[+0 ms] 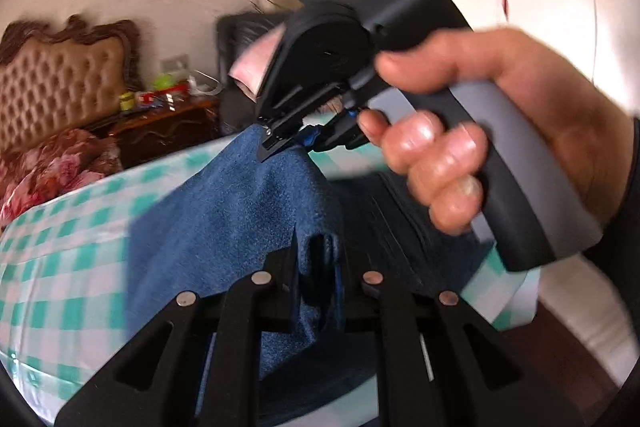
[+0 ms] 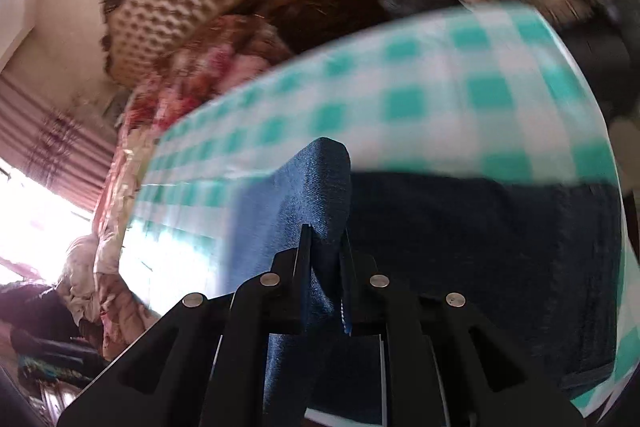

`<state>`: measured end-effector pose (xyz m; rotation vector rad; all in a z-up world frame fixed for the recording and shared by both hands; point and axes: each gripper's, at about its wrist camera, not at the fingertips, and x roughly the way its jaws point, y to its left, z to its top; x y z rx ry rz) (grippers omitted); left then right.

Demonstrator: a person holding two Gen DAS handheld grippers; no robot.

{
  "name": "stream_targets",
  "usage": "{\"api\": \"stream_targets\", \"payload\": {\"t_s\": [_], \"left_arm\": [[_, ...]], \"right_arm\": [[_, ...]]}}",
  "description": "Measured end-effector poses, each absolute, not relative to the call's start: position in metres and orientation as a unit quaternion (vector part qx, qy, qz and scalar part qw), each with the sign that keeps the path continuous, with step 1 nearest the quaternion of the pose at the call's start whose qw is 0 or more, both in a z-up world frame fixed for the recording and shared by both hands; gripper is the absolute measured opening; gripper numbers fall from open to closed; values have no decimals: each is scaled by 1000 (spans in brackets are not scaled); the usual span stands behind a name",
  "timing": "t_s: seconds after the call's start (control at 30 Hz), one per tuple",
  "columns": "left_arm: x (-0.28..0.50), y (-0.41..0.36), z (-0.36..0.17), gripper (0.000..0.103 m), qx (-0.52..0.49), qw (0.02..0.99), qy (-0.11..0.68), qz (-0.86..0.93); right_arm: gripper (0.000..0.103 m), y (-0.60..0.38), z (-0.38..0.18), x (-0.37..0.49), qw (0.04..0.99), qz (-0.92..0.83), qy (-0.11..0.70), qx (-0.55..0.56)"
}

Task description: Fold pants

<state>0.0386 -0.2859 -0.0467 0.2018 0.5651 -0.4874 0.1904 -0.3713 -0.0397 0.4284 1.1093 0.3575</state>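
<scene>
The fold was under way but not finished. Both tongs were clamped on the blue pants [image 1: 224, 227]: the left gripper [image 1: 316, 267] had a bunched ridge of denim pinched between narrow jaws, and the right gripper [image 1: 276, 143], held in the person's right hand [image 1: 460, 147], nipped another point of the same edge, just ahead of the left tongs and a little higher. From the right wrist view the right gripper [image 2: 326, 247] likewise showed a thick fold of the pants [image 2: 480, 247] squeezed between its fingers. Cloth hung down from both grips like a tent, so the lifted edge was still in the air; I judged it had yet to be carried over and laid flat, and any further fold remained to do.

The rest of the pants lay dark and flat beyond and to the right of the right tongs, on the green-checked sheet [image 2: 420, 87] of the bed. Past both tongs the sheet lay bare for a good stretch, so there was room to set the edge down. The bed's edge ran close on the right of the left tongs, with floor below. Farther off stood a tufted headboard [image 1: 60, 79], flowered bedding [image 1: 52, 163] and a cluttered nightstand [image 1: 168, 123], well apart from the work.
</scene>
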Motion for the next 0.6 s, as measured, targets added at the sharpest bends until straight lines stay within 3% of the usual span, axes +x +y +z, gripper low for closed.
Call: {"api": "stream_targets", "payload": {"t_s": [0.17,0.23,0.3,0.33,0.37,0.4,0.47,0.57,0.6], "left_arm": [[42,-321,-115,12,162,912,305,-221],[40,-325,-125,20,189,916,288,-206],[37,-330,-132,41,216,917,275,-194],[35,-332,-135,41,228,916,269,-193],[34,-334,-138,41,237,915,266,-191],[33,-334,-142,41,247,913,264,-188],[34,-336,-149,38,258,911,266,-183],[32,-341,-152,14,285,911,244,-173],[28,-342,-150,12,292,911,238,-169]], "right_arm": [[26,-405,-111,192,785,167,556,217],[27,-409,-119,192,781,179,555,225],[35,-410,-121,192,781,185,554,220],[41,-410,-123,193,782,185,555,216],[57,-412,-123,192,782,186,553,219],[62,-413,-123,191,784,190,547,224],[62,-411,-123,190,787,193,543,221],[63,-407,-128,193,789,187,546,212],[55,-403,-126,193,792,184,545,205]]}}
